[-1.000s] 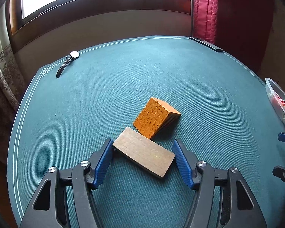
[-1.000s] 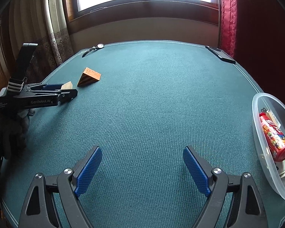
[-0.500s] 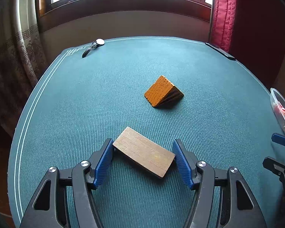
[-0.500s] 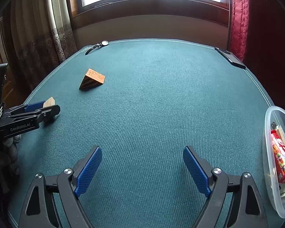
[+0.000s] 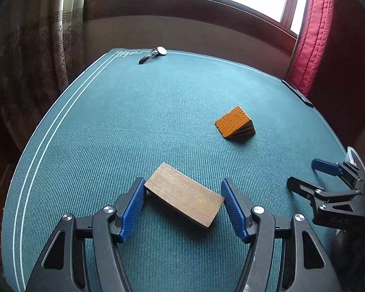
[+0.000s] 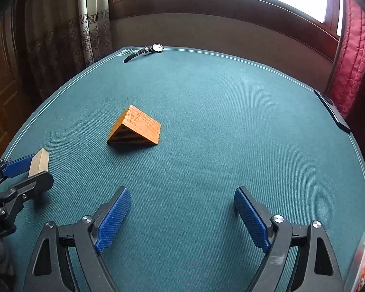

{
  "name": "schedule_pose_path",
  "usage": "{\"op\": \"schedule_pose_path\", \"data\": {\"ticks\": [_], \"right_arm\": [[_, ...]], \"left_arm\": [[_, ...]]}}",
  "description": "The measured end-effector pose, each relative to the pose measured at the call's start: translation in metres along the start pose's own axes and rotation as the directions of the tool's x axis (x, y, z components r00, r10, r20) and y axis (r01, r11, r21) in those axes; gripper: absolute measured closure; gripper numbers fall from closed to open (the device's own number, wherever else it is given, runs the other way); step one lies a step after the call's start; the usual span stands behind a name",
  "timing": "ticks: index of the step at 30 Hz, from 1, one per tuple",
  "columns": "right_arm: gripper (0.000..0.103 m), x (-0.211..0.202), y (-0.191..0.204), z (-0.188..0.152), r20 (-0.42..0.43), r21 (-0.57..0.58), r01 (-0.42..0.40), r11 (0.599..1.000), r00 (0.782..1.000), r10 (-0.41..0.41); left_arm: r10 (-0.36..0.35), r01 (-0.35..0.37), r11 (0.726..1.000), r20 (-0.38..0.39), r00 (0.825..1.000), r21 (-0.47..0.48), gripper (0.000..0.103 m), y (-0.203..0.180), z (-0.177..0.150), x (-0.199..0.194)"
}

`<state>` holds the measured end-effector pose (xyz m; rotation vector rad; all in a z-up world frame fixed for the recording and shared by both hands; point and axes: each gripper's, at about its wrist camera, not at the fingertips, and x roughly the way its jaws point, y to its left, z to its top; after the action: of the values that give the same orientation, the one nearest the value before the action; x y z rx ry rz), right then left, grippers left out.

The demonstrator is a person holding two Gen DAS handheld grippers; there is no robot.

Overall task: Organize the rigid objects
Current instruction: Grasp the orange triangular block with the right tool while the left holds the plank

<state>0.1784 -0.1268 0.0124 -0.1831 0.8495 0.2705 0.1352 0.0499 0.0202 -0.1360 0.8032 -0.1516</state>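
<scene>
My left gripper [image 5: 183, 200] is shut on a brown wooden block [image 5: 183, 198], held tilted between the blue pads just above the green table. The block also shows in the right wrist view [image 6: 39, 162], in the left gripper [image 6: 24, 172] at the far left. An orange triangular wedge [image 5: 234, 125] lies on the table beyond and right of the block; it also shows in the right wrist view [image 6: 136, 130]. My right gripper [image 6: 180, 215] is open and empty, low over the table, with the wedge ahead to its left. It shows at the right edge of the left wrist view [image 5: 311, 178].
A wristwatch [image 5: 153, 54] [image 6: 143, 51] lies at the table's far edge. A black remote [image 6: 332, 110] [image 5: 296, 92] lies at the right edge by a red curtain. A clear plastic tub [image 6: 363, 262] with packets stands at the near right. Curtains hang at the left.
My left gripper has carried the block away from the wedge, back and to the left. My right gripper has moved left toward the wedge; the tub has slid to the frame's edge.
</scene>
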Motion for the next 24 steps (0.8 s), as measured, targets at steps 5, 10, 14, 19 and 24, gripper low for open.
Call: {"op": "schedule_pose_path", "data": {"ticks": [5, 10, 14, 19, 24], "right_arm": [[0.013, 0.015, 0.010, 0.023, 0.004, -0.048, 0.005, 0.999, 1.000, -0.004], [0.013, 0.026, 0.016, 0.040, 0.007, -0.079, -0.003, 0.997, 1.000, 0.003], [0.013, 0.032, 0.020, 0.049, 0.007, -0.090, -0.017, 0.996, 1.000, 0.017], [0.018, 0.037, 0.031, 0.056, 0.007, -0.118, -0.038, 0.992, 0.999, 0.039], [0.035, 0.037, 0.041, 0.060, 0.011, -0.130, -0.058, 0.990, 0.998, 0.060]], "left_arm": [[-0.024, 0.024, 0.999, 0.005, 1.000, -0.023, 0.038, 0.003, 0.000, -0.001], [-0.041, 0.041, 0.998, 0.010, 0.999, -0.037, 0.038, 0.006, -0.002, -0.002], [-0.044, 0.045, 0.998, 0.011, 0.999, -0.036, 0.038, 0.006, -0.002, -0.003], [-0.044, 0.044, 0.998, 0.010, 0.999, -0.036, 0.038, 0.005, -0.002, -0.003], [-0.042, 0.042, 0.999, 0.008, 0.999, -0.034, 0.038, 0.004, -0.002, -0.002]]}}
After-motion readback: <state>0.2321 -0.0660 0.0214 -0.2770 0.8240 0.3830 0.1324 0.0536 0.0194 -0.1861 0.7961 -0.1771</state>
